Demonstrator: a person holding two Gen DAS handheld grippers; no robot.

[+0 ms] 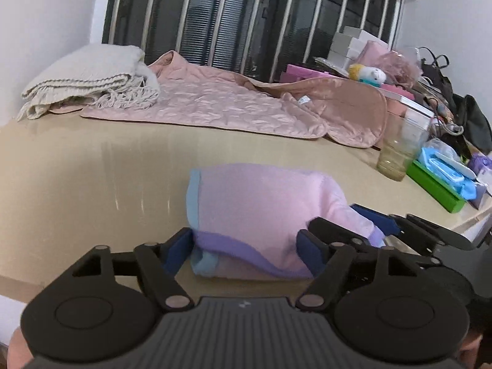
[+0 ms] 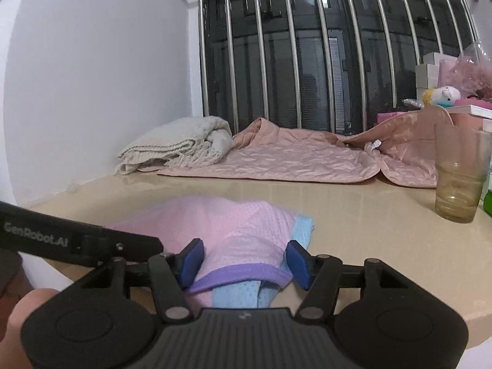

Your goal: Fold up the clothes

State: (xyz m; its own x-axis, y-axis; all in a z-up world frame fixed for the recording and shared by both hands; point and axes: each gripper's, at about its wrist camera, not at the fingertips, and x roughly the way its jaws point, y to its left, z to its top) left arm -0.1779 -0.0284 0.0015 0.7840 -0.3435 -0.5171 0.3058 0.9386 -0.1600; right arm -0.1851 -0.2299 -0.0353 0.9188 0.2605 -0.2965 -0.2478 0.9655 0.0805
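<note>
Nearly done — small pink mesh garment with purple and pale-blue trim lying folded compact between spread left tongs and spread right tongs — neither pinching, perhaps tidying left.

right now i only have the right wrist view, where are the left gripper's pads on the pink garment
Observer: The left gripper straddles the near folded edge of the pink garment, with one blue pad on each side and the jaws apart.
Operator: ok whats past the glass on the right
Observer: A green box holding blue packs sits on the table just to the right of the glass.
Operator: anything further out that way
Observer: Black bags are piled at the far right edge, behind the box.
</note>
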